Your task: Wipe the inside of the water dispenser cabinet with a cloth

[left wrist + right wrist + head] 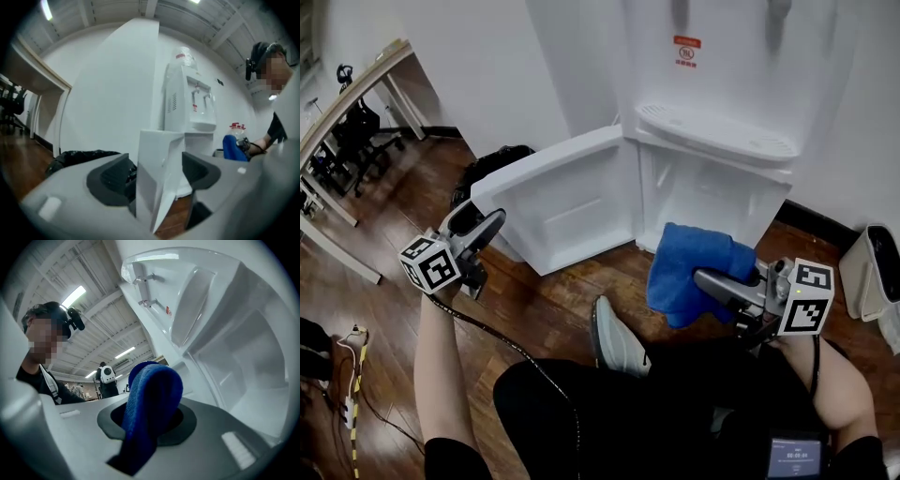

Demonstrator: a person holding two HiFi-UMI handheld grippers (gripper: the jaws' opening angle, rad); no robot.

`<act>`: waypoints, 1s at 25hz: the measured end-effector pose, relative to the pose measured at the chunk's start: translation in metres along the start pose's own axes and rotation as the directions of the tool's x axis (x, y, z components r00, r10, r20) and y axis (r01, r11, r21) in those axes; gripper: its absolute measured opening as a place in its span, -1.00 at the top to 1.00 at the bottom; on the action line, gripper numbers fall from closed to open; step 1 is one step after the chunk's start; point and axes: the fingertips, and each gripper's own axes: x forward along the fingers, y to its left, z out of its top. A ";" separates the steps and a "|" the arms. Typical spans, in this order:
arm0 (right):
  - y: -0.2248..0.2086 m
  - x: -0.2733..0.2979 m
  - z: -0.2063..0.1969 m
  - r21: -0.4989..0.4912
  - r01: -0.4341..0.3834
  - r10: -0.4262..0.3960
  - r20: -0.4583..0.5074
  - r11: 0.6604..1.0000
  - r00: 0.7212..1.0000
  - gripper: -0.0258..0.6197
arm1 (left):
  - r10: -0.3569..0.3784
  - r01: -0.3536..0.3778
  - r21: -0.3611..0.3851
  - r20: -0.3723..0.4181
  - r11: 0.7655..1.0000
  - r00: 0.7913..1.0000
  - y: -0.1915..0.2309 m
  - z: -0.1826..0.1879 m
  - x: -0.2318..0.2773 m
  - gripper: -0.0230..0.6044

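Note:
The white water dispenser [712,75] stands ahead with its lower cabinet door [562,197] swung wide to the left. The cabinet's bare white inside [712,202] faces me. My right gripper [703,278] is shut on a folded blue cloth [689,267] and hovers low, just in front of the cabinet opening. In the right gripper view the cloth [152,394] bulges up between the jaws, with the cabinet inside [248,357] close behind. My left gripper [487,225] is open by the door's outer edge. In the left gripper view the door [157,168] shows between the spread jaws, the pads apart from it.
A black bin bag [492,164] sits behind the open door. A white bin [872,272] stands at the right wall. At the far left are a desk [347,94] and an office chair [356,131]. A cable [352,375] lies on the wooden floor, and the person's shoe [614,337] is below the cloth.

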 end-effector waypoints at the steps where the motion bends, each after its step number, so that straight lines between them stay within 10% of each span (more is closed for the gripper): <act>1: -0.001 -0.001 -0.001 0.006 -0.001 0.001 0.001 1.000 1.000 0.61 | -0.008 0.008 -0.006 -0.006 1.000 1.000 -0.002 0.001 0.006 -0.20; 10: -0.004 0.000 0.009 -0.083 0.066 -0.066 0.010 0.994 0.998 0.61 | 0.138 -0.133 0.184 -0.013 0.974 0.990 -0.076 -0.010 -0.022 0.17; 14: -0.003 0.007 0.018 -0.221 0.166 -0.171 -0.006 0.961 0.985 0.61 | 0.303 -0.263 0.278 -0.115 0.924 0.946 -0.126 -0.026 -0.031 0.21; 21: -0.012 0.030 0.067 -0.466 0.301 -0.388 -0.102 0.832 0.916 0.61 | 0.395 -0.376 0.243 -0.031 0.894 0.918 -0.143 -0.027 -0.033 0.24; 25: 0.013 0.079 0.121 -0.719 0.260 -0.496 -0.134 0.644 0.858 0.61 | 0.376 -0.373 0.236 0.031 0.898 0.926 -0.143 -0.025 -0.033 0.24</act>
